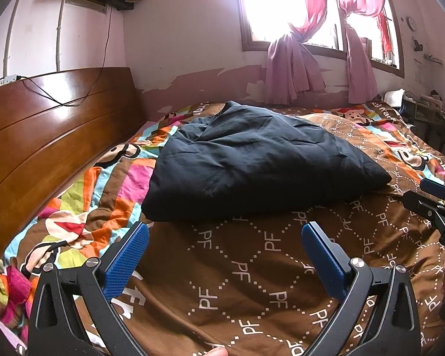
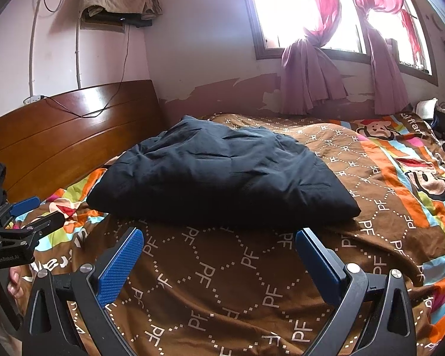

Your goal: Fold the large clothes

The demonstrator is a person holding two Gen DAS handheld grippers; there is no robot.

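Observation:
A dark navy padded garment (image 1: 252,163) lies folded into a puffy bundle on the bed; it also shows in the right wrist view (image 2: 222,178). My left gripper (image 1: 225,231) is open and empty, just short of the bundle's near edge, with blue pads (image 1: 127,261). My right gripper (image 2: 219,237) is open and empty, also just short of the bundle. The right gripper shows at the right edge of the left wrist view (image 1: 430,195). The left gripper shows at the left edge of the right wrist view (image 2: 29,213).
The bed has a brown and multicoloured cartoon cover (image 1: 252,281). A wooden headboard (image 1: 44,136) stands on the left. Pink curtains (image 1: 293,68) hang at the windows behind. Loose colourful fabric (image 1: 12,290) lies at the near left corner.

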